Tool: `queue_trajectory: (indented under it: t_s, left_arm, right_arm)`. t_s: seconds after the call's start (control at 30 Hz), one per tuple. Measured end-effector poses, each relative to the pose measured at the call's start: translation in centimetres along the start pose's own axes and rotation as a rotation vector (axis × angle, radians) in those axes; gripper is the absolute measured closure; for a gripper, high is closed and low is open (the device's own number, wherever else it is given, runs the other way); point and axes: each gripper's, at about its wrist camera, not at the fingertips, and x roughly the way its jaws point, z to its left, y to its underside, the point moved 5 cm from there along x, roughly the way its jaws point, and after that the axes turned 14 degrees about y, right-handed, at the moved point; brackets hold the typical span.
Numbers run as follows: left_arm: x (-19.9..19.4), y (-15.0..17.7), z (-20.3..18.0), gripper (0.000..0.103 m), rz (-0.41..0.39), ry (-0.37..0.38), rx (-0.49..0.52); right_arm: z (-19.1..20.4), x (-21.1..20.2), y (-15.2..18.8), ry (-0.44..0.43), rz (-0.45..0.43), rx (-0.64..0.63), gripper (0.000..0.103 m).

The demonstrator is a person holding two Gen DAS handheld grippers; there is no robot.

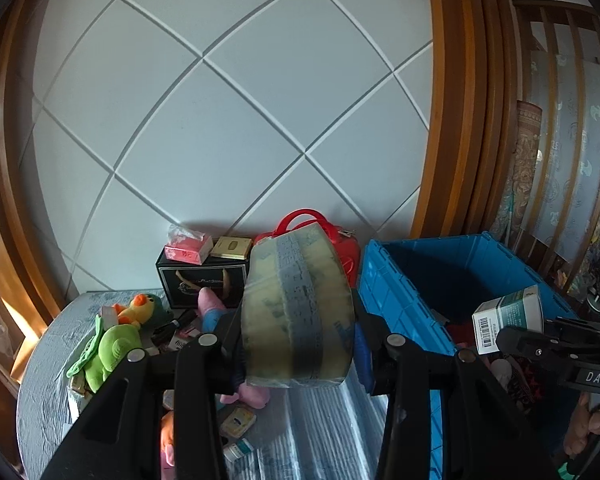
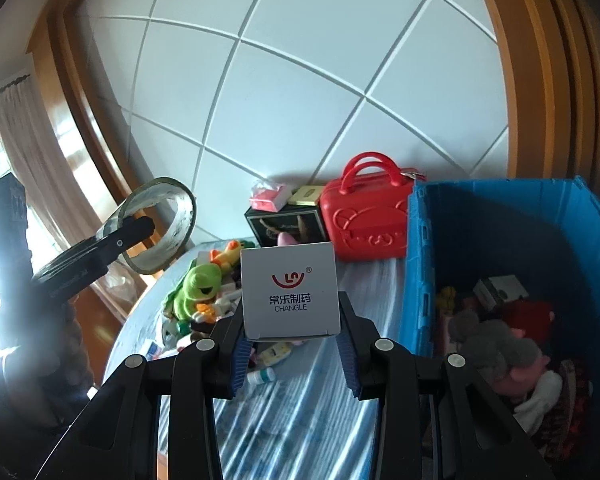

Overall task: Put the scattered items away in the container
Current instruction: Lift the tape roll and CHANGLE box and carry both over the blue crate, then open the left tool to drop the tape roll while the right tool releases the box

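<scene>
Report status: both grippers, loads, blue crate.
Left gripper shut on clear tape roll. Right gripper shut on white medicine box. Blue plastic crate open, unobstructed.

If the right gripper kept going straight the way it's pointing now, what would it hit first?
Probably the red case against the wall, just left of the blue crate; depth is hard to judge. The right gripper holds a white box.

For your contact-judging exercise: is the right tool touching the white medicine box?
Touching. The right wrist view shows the right tool with its blue pads pressed against both sides of the white medicine box, holding it above the table.
</scene>
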Motion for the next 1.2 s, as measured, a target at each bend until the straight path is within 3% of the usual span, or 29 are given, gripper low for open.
queue_trajectory:
  t_s: [0.77,1.2]
  left_arm:
    - [8.6,-1.9,-20.8,0.062,0.090,0.272,0.214]
    - [13.0,-2.1,-26.2,0.062,0.186,0.335,0.273]
  right_arm:
    - [-17.3,-7.3,1.9,0.248,-0.050,0.211,0.066]
    - [-22.5,-8.9,3.0,0.340,-0.049,0.285,0.066]
